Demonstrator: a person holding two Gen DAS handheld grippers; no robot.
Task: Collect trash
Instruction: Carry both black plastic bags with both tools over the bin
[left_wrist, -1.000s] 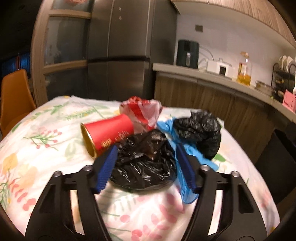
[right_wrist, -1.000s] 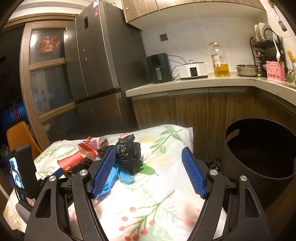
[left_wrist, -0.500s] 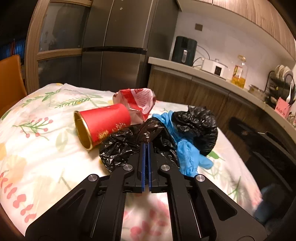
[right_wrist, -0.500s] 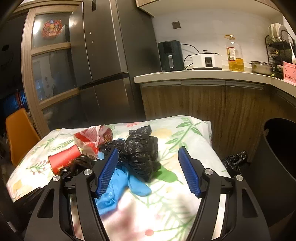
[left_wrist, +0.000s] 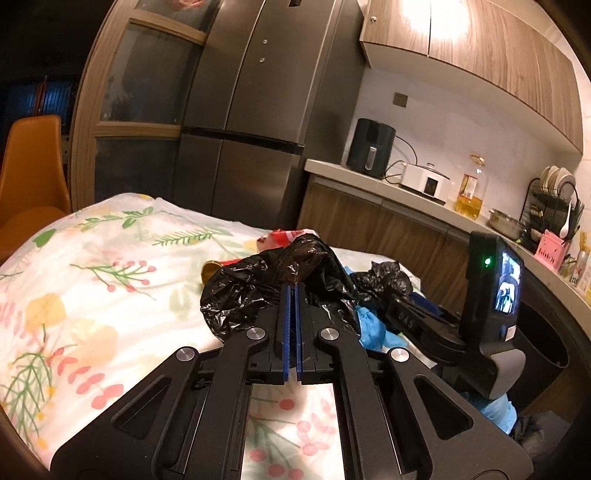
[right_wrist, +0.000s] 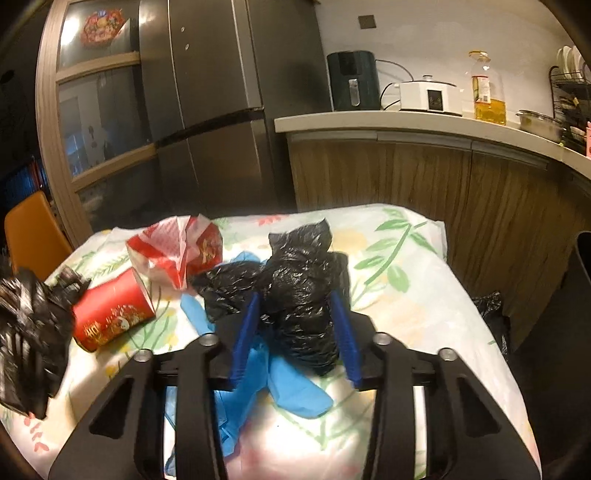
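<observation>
On floral tablecloth (right_wrist: 406, 306), near its far right corner, trash lying in loose heap. Left gripper (left_wrist: 293, 291) pinching crinkled black bag (left_wrist: 258, 284), glossy film bunching above flat blue ribbed pads pressed together. Right gripper (right_wrist: 295, 314) closing around second black bag (right_wrist: 299, 295), knotted lumpy wad sitting between its pads; pads looking just at its sides, contact unclear. Blue glove (right_wrist: 295, 391), smooth and limp, sprawling under that wad. Red paper cup (right_wrist: 110, 317) lying on side toward left edge. Crumpled red-white wrapper (right_wrist: 177, 251) sitting behind cup.
</observation>
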